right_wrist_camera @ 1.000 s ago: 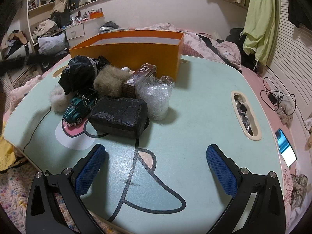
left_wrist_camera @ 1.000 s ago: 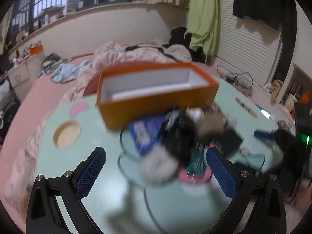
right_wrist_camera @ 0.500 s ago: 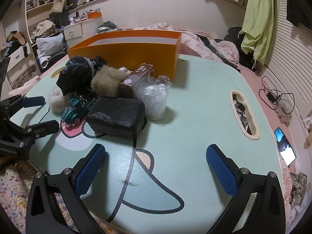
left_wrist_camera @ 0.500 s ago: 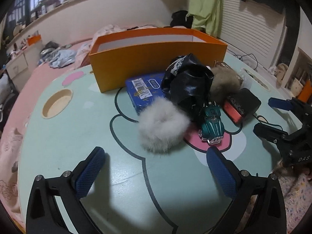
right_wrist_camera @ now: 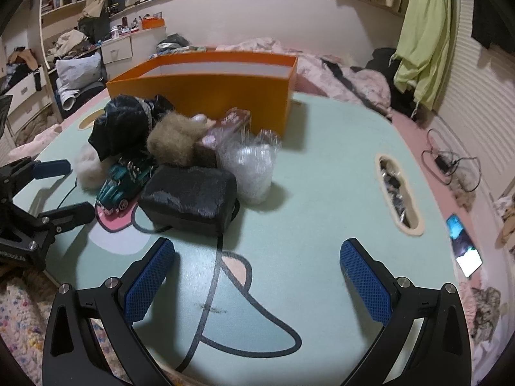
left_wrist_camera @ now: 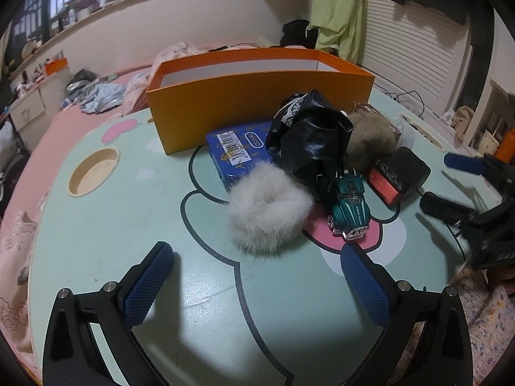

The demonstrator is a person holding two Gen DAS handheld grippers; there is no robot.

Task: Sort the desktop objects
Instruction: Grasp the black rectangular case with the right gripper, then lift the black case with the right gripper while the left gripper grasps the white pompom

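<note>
Well, the mint-green surface [left_wrist_camera: 135, 234] sits beside a pink bed [left_wrist_camera: 48, 128]. Both hand-held grippers, left [left_wrist_camera: 256, 276] and right [right_wrist_camera: 257, 270], gape empty, short of the clutter fronting the orange box [left_wrist_camera: 257, 96].

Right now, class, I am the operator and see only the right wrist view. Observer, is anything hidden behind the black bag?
Observer: Yes. A blue box with a barcode lies flat in front of the orange box.
Operator: What about the far side of the black case?
Observer: It has a red end.
Operator: What faces the left hand-held gripper?
Observer: The white fluffy ball, straight ahead between its open fingers.
</note>
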